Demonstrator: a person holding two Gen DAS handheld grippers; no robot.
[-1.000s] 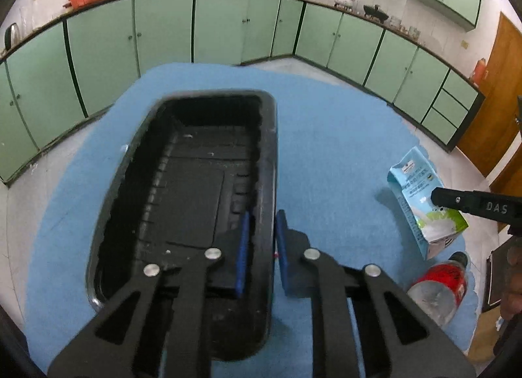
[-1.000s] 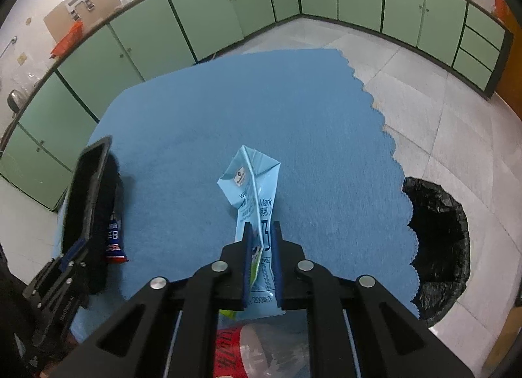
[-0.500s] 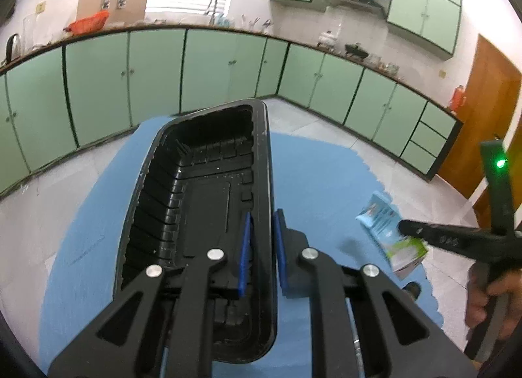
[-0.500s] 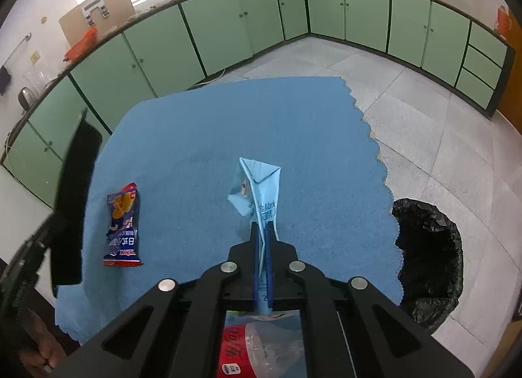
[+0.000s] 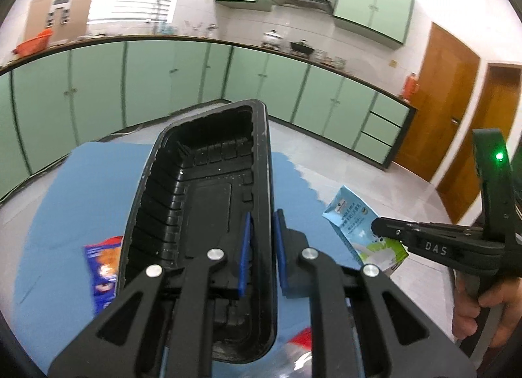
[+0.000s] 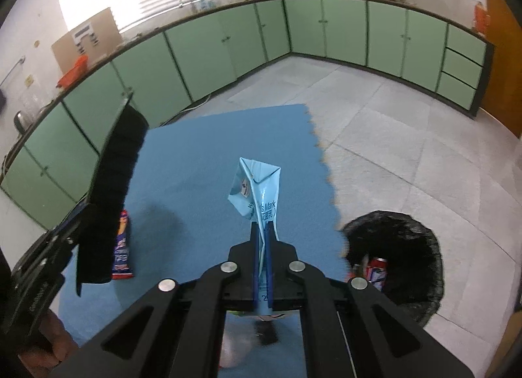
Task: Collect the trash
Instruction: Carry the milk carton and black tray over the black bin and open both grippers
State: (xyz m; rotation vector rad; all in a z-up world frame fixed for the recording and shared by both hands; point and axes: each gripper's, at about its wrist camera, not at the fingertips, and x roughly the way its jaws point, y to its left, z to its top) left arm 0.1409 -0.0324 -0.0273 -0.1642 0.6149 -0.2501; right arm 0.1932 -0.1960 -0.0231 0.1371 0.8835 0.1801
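Left wrist: my left tool (image 5: 261, 247) clamps the rim of the black tray (image 5: 202, 208), lifted off the blue mat (image 5: 65, 201). Wrapper (image 5: 102, 270) and bottle (image 5: 301, 342) remain.

Right wrist: my right tool (image 6: 262, 241) pinches the flattened carton (image 6: 256, 188), airborne. Bin (image 6: 396, 263) holds cans; tray and carton not yet dropped.

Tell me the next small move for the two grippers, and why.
Probably swing the right gripper to its right until the carton hangs over the bin, then let go. The carton is pinched flat in its fingers and clear of the mat, and the black-lined bin stands open just off the mat's edge. The left gripper can follow with the tray it holds by the rim.
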